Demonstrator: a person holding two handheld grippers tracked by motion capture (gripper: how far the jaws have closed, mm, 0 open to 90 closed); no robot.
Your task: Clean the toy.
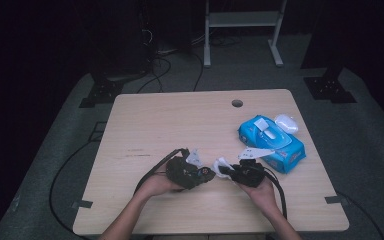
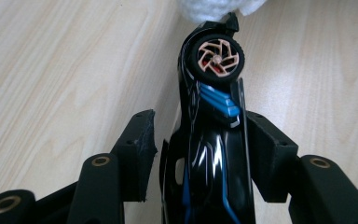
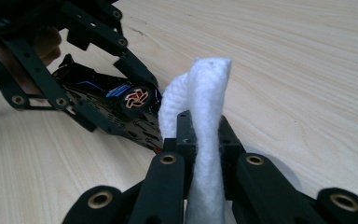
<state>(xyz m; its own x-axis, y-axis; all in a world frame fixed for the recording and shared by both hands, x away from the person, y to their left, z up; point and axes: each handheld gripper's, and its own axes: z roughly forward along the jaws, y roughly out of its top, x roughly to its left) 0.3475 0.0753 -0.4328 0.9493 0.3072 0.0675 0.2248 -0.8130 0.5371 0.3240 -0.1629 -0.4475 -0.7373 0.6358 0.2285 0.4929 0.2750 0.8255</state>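
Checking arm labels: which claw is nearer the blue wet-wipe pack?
Right. The right claw sits just left of the blue wet-wipe pack; the left claw lies farther left.

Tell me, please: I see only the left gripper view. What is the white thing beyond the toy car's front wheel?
Observer: A white cloth, clamped upright in the right gripper.
Operator: Where on the table is that?
Observer: Near the person's edge of the table, about the middle of its width.
Operator: Does anything else lie on the table?
Observer: Yes, a blue pack of wipes lies farther right, past the right gripper.
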